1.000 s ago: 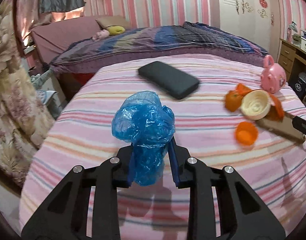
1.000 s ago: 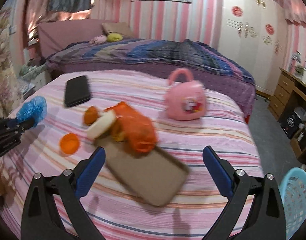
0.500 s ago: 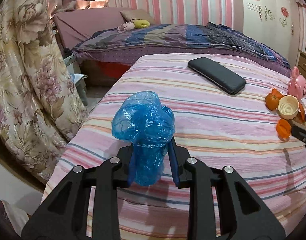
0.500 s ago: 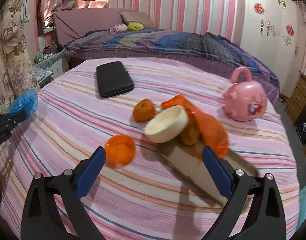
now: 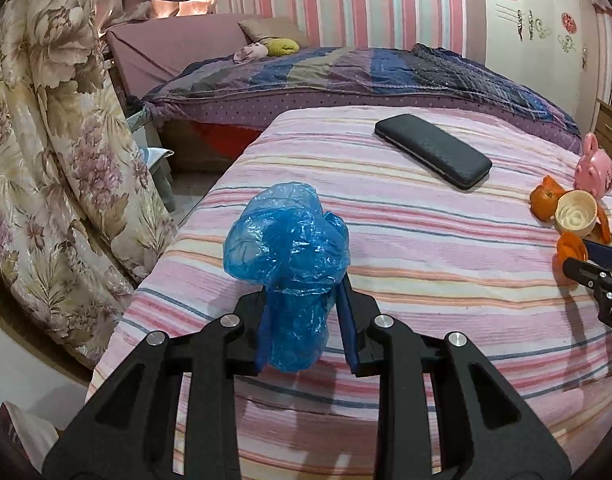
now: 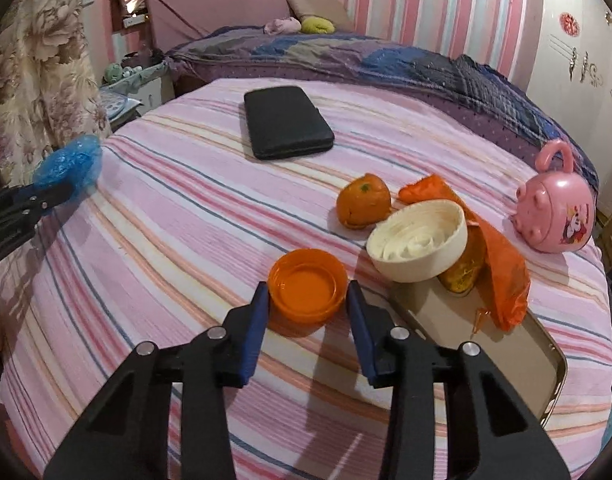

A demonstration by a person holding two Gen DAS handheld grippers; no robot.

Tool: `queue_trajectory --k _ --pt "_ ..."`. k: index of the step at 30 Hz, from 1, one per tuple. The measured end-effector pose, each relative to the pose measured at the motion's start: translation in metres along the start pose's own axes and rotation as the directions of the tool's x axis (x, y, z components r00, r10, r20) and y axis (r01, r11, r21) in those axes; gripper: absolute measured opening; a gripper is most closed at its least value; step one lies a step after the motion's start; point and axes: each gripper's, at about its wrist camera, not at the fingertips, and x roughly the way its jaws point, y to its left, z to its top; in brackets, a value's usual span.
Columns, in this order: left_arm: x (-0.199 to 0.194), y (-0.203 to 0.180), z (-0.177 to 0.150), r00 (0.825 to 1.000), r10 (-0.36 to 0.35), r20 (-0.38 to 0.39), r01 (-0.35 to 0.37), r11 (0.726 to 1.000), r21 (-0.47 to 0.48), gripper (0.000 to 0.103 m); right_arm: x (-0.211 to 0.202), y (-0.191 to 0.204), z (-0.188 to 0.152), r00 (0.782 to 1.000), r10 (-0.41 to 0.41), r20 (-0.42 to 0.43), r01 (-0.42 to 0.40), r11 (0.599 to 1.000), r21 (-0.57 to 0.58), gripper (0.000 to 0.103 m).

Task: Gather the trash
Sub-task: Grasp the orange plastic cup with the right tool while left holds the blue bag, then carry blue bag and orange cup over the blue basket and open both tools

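Note:
My left gripper (image 5: 304, 308) is shut on a crumpled blue plastic bag (image 5: 286, 240), held above the left part of the pink striped bed; from the right wrist view the bag (image 6: 68, 164) shows at the far left. My right gripper (image 6: 307, 300) is low over the bed with its jaws closing on an orange lid (image 6: 306, 284), and both pads touch its rim. Behind the lid lie a piece of orange peel (image 6: 363, 200), a white tub (image 6: 417, 240) and an orange plastic bag (image 6: 501, 264), partly on a tan tray (image 6: 505, 356).
A black case (image 6: 286, 122) lies further back on the bed (image 6: 166, 216). A pink pig-shaped toy (image 6: 553, 216) stands at the right edge. A flowered curtain (image 5: 58, 152) hangs to the left, and a second bed with a dark quilt (image 5: 365, 72) stands behind.
My right gripper came forward and down over the orange lid, and its wide jaws closed in on it. My left gripper swung left with the blue bag.

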Motion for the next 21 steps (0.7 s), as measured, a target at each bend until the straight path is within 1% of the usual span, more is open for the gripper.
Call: queue_trajectory --k 4,6,7,9,12,15,21 --pt "-0.007 -0.009 0.003 1.000 -0.008 0.010 0.008 1.000 0.005 0.027 -0.010 -0.001 -0.008 0.999 -0.011 0.038 0.011 1.000 0.013 0.039" --pt "-0.014 -0.018 0.005 1.000 -0.014 0.023 0.014 1.000 0.016 0.027 -0.014 0.000 -0.008 0.999 -0.017 0.045 0.016 1.000 0.014 0.039" --pt "-0.017 -0.023 0.006 0.999 -0.019 0.030 0.019 1.000 0.021 0.027 -0.021 -0.004 -0.011 0.998 -0.032 0.057 0.031 0.999 0.017 0.039" --pt "-0.023 -0.031 0.008 0.999 -0.027 0.042 0.026 0.999 0.028 0.027 -0.028 -0.008 -0.009 0.997 -0.039 0.061 0.038 0.999 0.020 0.039" --pt "-0.033 -0.048 0.011 0.997 -0.043 0.058 0.041 0.998 0.039 0.027 -0.048 -0.025 -0.013 0.994 -0.076 0.082 0.073 0.996 0.044 0.039" --pt "-0.041 -0.067 0.013 0.996 -0.058 0.062 0.055 0.997 0.047 0.027 -0.056 -0.036 -0.016 0.992 -0.091 0.091 0.086 0.994 0.064 0.039" --pt "-0.058 -0.108 0.016 0.992 -0.093 0.081 0.087 0.993 0.077 0.027 -0.082 -0.072 -0.027 0.985 -0.134 0.111 0.122 0.987 0.107 0.039"
